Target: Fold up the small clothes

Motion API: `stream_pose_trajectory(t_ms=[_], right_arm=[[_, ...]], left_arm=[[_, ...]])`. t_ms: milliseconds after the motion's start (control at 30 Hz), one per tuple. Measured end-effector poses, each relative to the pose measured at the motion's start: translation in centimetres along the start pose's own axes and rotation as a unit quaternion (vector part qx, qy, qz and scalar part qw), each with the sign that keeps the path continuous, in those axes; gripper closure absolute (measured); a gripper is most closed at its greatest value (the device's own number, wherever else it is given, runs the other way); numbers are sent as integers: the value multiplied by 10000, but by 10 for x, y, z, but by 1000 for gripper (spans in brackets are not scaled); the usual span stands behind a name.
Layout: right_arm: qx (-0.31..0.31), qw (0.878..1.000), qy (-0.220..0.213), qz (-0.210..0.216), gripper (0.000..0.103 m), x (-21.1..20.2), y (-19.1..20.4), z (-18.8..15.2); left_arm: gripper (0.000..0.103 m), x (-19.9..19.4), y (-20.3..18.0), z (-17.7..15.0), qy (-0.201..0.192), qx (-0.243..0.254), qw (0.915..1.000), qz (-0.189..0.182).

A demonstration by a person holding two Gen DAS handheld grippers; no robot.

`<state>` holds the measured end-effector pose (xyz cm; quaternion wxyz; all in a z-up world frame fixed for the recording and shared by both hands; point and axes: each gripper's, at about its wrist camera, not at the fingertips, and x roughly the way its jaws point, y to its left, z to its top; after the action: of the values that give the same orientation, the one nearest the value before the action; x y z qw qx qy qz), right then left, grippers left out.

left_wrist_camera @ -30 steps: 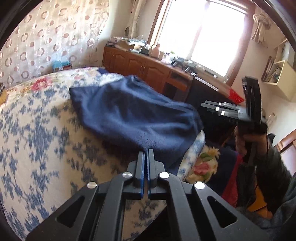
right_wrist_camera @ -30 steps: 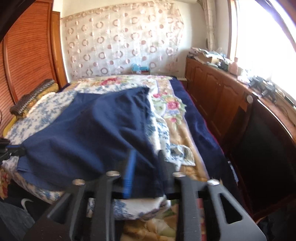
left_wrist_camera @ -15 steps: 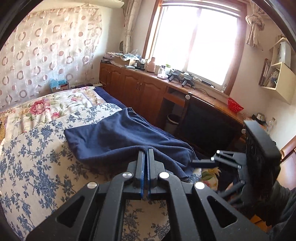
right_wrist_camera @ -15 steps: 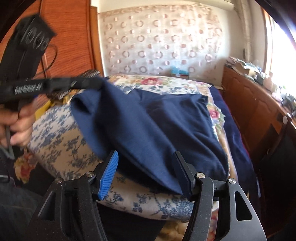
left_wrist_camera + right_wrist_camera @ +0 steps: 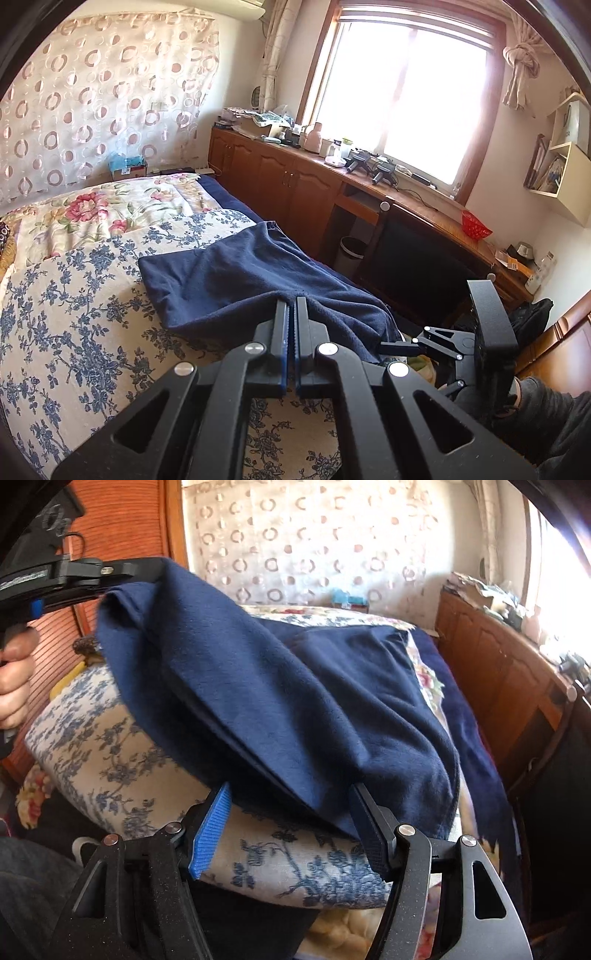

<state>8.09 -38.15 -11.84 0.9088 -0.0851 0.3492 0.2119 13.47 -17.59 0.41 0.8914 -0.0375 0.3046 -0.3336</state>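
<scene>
Now, line by line:
Garment: navy cloth (image 5: 295, 686) draped over the near corner of the bed (image 5: 74, 332), one edge hoisted off the floral quilt.
Left gripper (image 5: 290, 314): fingers pressed together, pinching the cloth's lifted edge, up and to the left in the right wrist view.
Right gripper (image 5: 291, 827): fingers spread wide, nothing held, low hanging hem just ahead between them.
Key relation: free edge runs from the left pinch down toward the right fingers; right hand nearer that low corner.
Next, probably: close on the hem, then carry both corners across.
</scene>
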Motion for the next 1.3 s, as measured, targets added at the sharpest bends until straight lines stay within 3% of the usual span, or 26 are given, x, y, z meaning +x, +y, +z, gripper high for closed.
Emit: stream_pose_trajectory(t_ms=[233, 467, 567, 633, 733, 967, 1133, 1300], right_arm=[[-236, 9990, 118, -352, 28, 12, 3, -2], [15, 9926, -55, -1217, 30, 15, -28, 2], [198, 9935, -95, -1113, 55, 14, -43, 11], [120, 9939, -225, -1072, 83, 11, -44, 21], [-161, 9919, -502, -1155, 89, 3, -41, 50], [-652, 9864, -900, -1214, 91, 20, -45, 129], [-618, 9908, -683, -988, 91, 73, -62, 171], [-581, 9942, -456, -776, 91, 114, -74, 188]], left_arm=[[103, -1, 2, 1, -24, -45, 10000, 6], [103, -8, 9, -1, -108, -190, 9998, 19], [103, -10, 14, -3, -124, -244, 9996, 36], [103, -10, 19, -4, -135, -286, 9995, 80], [103, -10, 32, 0, -214, -348, 9988, 273], [103, 10, 72, 19, -203, -456, 9966, 651], [103, 37, 105, 34, -56, -632, 9947, 812], [103, 62, 131, 39, 144, -700, 9938, 850]])
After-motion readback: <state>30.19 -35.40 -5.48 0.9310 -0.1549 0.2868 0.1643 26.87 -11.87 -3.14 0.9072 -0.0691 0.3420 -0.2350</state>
